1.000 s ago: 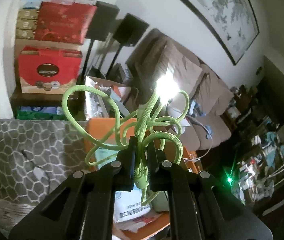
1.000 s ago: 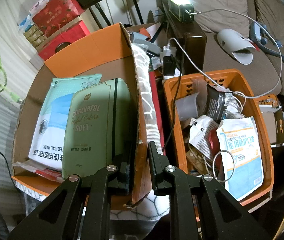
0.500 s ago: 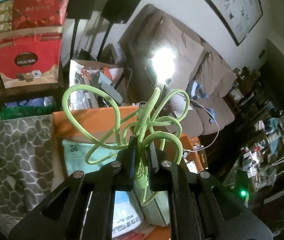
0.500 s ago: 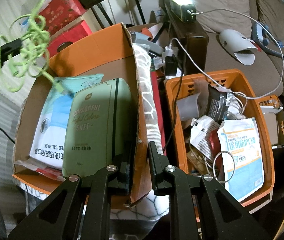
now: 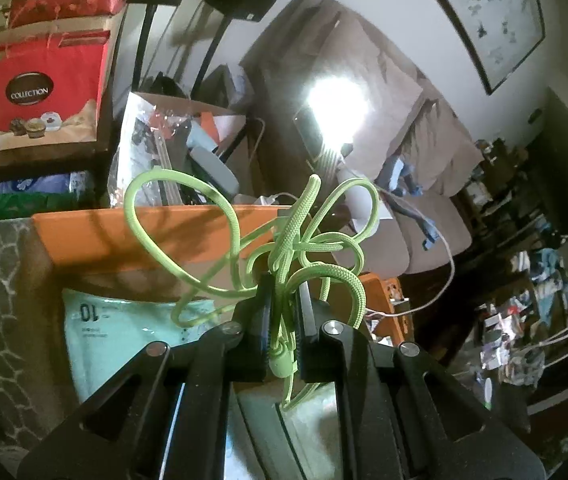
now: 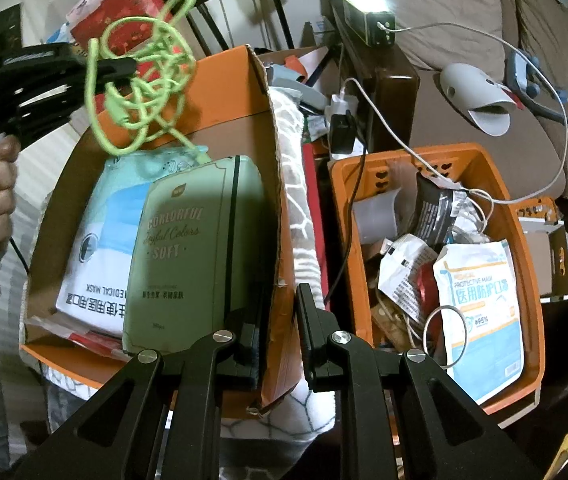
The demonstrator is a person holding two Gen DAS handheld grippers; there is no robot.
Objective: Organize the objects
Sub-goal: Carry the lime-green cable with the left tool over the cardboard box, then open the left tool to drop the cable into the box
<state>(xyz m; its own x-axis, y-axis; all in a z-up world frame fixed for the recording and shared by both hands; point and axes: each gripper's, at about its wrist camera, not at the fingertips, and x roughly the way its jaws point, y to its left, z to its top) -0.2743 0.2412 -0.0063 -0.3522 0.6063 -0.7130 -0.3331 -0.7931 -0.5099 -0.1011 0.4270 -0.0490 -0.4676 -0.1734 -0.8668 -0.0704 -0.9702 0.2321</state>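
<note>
L gripper (image 5: pixel 281 332) is clamped on a tangled green cord (image 5: pixel 284 248), held above the cardboard box (image 6: pixel 259 92) near its far wall. R gripper (image 6: pixel 279 344) pinches the box's near-right wall — good for bracing. Best: lower the cord onto the mask pack (image 6: pixel 99 216) w/ loops inside the walls before releasing.

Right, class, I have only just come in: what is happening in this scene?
A person is sorting clutter with a hand-held tool in each hand. The left tool is shut on a tangled green cord, held above the orange cardboard box that already holds a mask pack and a green notebook. The right tool pinches the box's side wall.
</note>
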